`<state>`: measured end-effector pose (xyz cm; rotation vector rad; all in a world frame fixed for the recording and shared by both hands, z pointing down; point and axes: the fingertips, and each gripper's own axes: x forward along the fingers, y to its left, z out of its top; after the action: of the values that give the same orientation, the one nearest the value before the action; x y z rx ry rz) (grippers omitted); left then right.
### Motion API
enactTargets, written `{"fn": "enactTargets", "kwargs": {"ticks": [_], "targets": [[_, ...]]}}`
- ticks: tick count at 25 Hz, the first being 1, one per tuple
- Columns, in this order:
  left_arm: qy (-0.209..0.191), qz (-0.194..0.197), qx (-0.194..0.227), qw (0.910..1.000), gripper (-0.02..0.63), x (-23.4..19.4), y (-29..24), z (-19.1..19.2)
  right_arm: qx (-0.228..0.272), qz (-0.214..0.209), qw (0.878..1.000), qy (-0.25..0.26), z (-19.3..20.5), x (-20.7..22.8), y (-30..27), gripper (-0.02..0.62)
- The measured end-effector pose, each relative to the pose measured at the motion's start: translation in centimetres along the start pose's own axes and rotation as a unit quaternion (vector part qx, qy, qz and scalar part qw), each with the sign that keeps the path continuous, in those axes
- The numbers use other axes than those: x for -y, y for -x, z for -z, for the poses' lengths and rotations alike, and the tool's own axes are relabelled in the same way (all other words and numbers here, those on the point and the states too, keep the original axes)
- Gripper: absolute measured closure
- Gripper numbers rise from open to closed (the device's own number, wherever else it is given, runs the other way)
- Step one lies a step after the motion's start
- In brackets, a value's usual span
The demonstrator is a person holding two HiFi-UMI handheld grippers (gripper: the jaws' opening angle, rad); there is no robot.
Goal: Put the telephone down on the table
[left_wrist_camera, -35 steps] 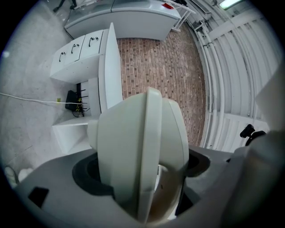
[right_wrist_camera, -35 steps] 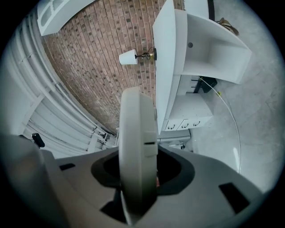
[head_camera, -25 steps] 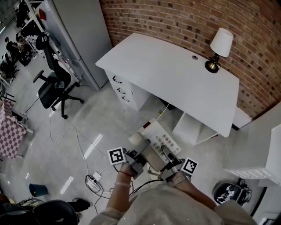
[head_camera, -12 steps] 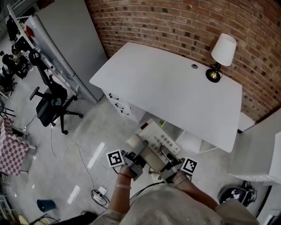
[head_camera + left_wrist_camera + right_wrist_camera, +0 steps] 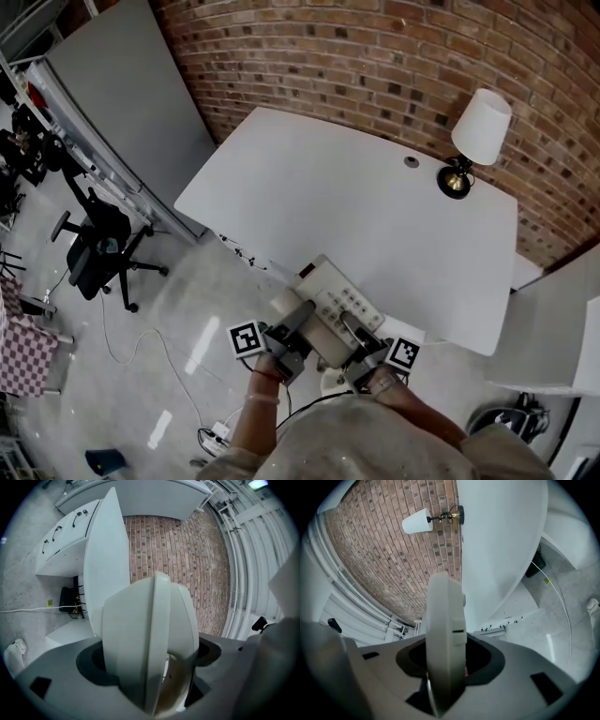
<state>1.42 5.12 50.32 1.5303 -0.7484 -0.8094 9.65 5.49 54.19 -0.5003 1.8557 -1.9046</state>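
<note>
Brick wall backs the white bench; at its near edge my left fingers and right fingers clamp the cream plastic telephone by its sides: rigid, probably light.

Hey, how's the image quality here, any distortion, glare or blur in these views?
Head view: sharp, brick wall bows from wide-angle distortion, glare streak on the floor. Left gripper view: fisheye circle with black corners, telephone close and soft. Right gripper view: same fisheye, lamp clear.
</note>
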Motion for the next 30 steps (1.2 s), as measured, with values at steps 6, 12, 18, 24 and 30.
{"fn": "enactTargets", "kwargs": {"ticks": [6, 12, 18, 24, 30], "targets": [[0.007, 0.006, -0.010, 0.9999, 0.172, -0.5, -4.0, -3.4, 0.008, 0.007, 1.000, 0.003, -3.8, 0.1, -3.3, 0.426], [0.005, 0.006, -0.029, 0.9996, 0.172, -0.9, -7.6, -5.8, 0.023, 0.003, 1.000, 0.006, -7.4, -0.3, -5.5, 0.426], [0.023, 0.003, -0.028, 0.9993, 0.172, -1.9, -8.4, -6.7, 0.020, 0.013, 1.000, 0.001, -8.1, 0.7, -6.4, 0.426], [0.029, 0.000, -0.029, 0.9992, 0.172, -2.4, -8.4, -8.3, 0.014, 0.018, 1.000, 0.001, -8.2, 1.2, -8.0, 0.426], [0.032, -0.001, -0.049, 0.9983, 0.172, -3.4, -9.5, -11.2, 0.034, 0.030, 0.999, 0.000, -9.1, 1.9, -10.7, 0.426]]}}
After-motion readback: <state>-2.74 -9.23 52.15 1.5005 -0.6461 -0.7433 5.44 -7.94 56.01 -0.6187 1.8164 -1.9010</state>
